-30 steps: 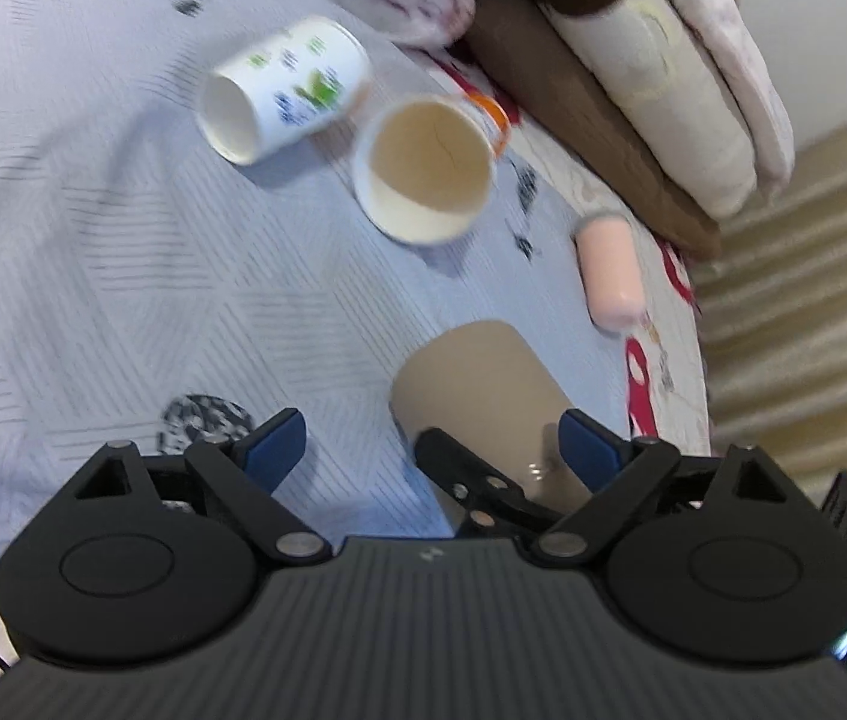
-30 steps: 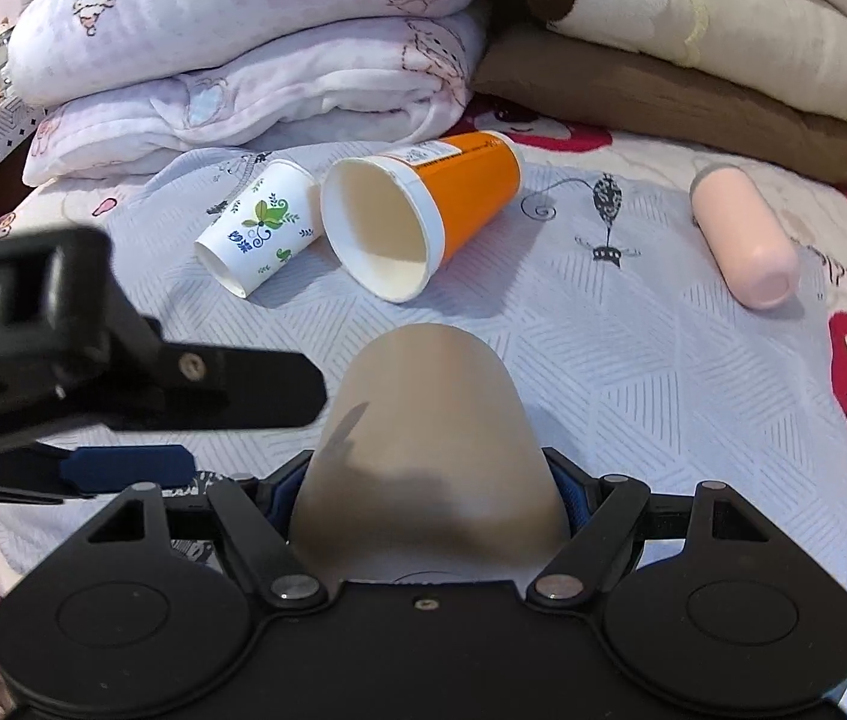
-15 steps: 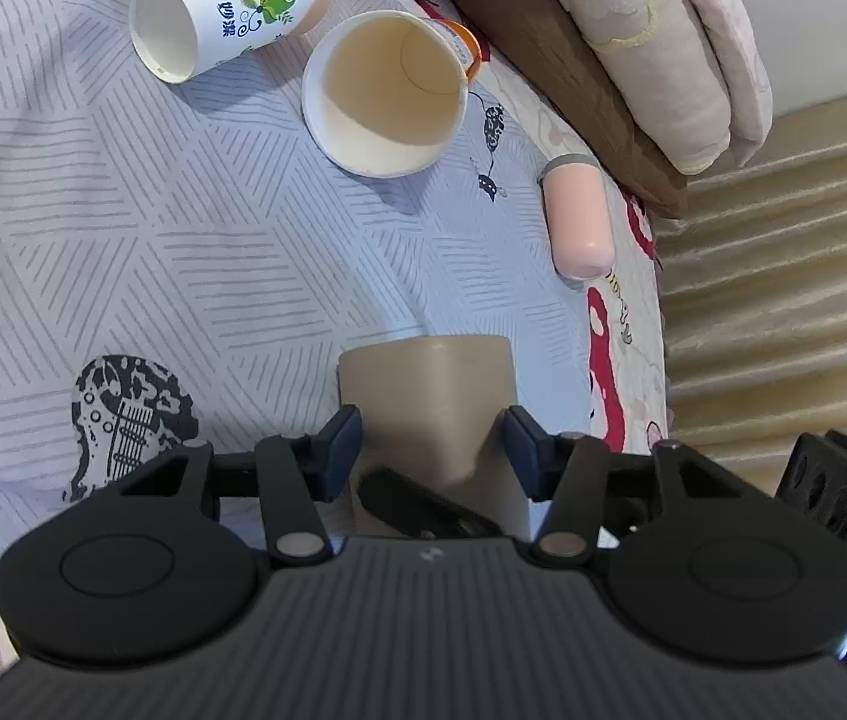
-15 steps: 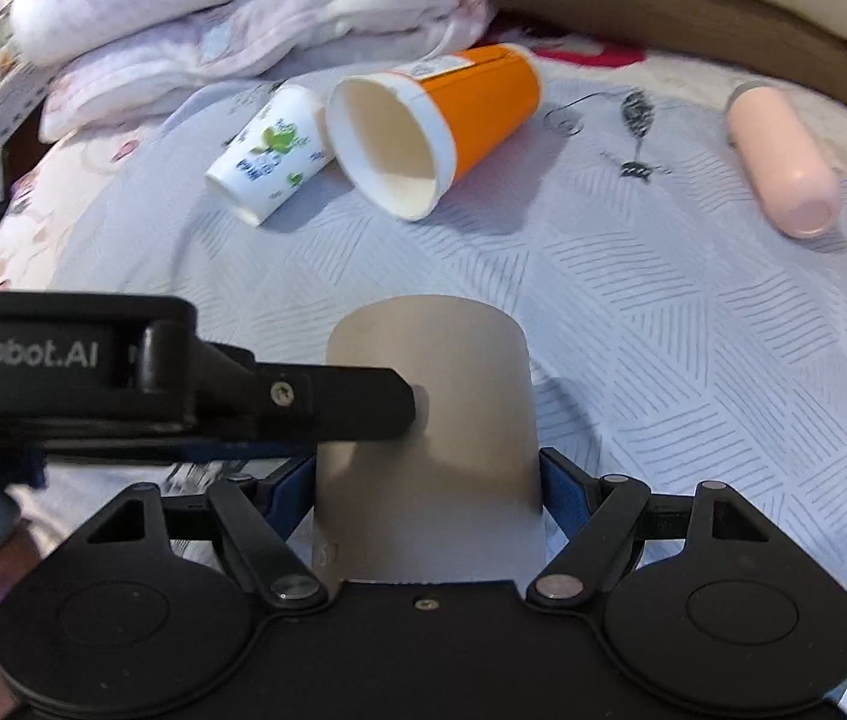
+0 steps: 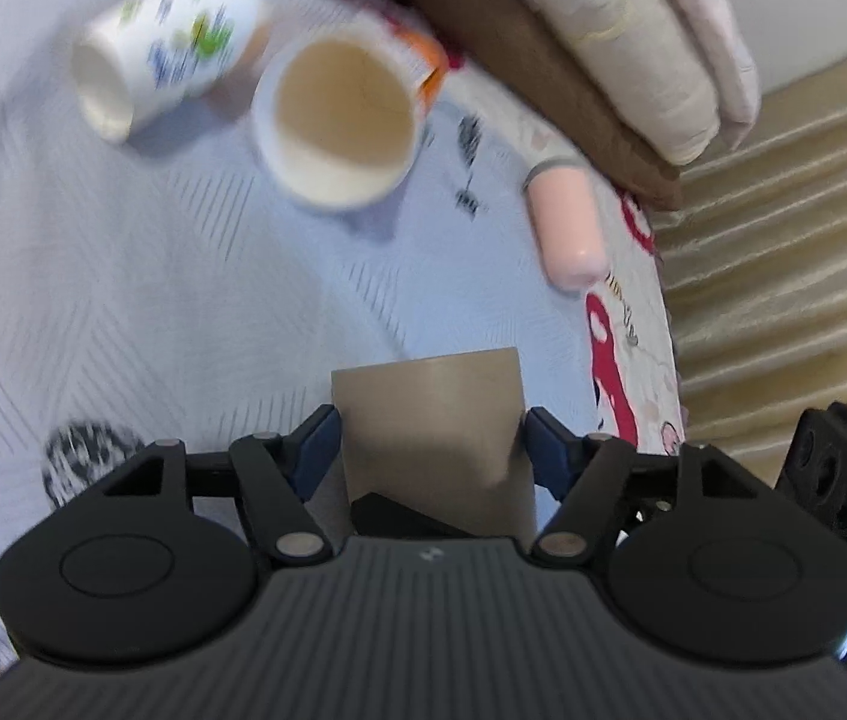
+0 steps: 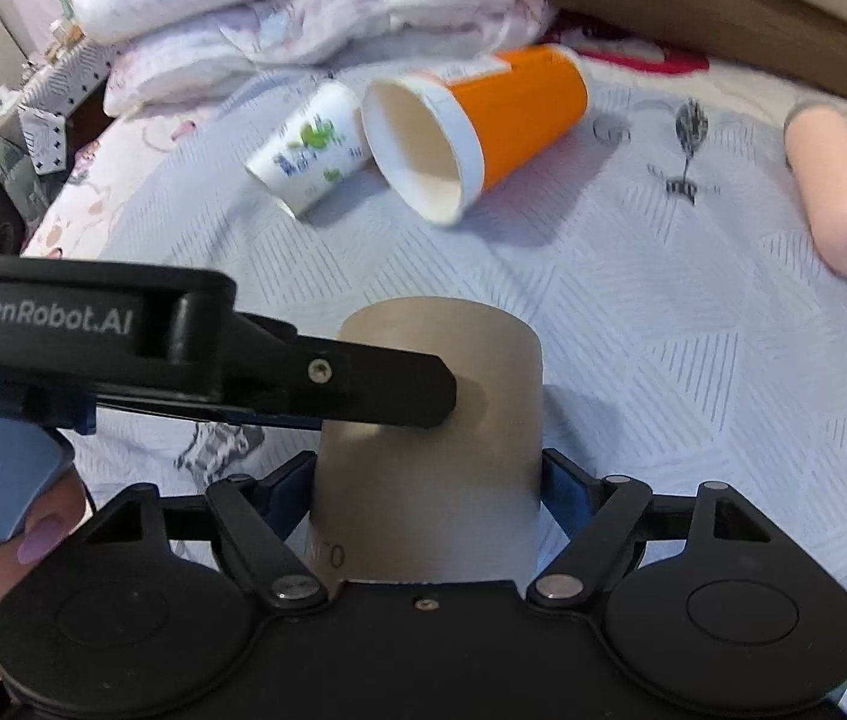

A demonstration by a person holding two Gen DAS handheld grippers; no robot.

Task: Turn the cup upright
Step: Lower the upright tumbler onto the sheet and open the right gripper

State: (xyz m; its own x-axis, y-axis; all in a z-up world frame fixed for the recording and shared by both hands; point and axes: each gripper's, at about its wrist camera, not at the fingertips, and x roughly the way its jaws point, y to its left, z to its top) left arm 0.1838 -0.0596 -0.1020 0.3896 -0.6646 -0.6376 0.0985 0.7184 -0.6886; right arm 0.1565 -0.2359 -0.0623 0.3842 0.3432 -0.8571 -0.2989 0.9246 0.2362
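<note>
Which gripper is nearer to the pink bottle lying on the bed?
Right. The right gripper clamps the tan cup with the pink bottle ahead to its right; the left gripper reaches that cup from the opposite, left side, farther off.

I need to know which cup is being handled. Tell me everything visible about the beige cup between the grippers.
The plain matte beige cup is a smooth, slightly tapered cylinder with faint print low on its side. Its flat closed end faces away from both cameras. The right gripper clamps its sides; the left gripper also closes on it, crossing from the left.
</note>
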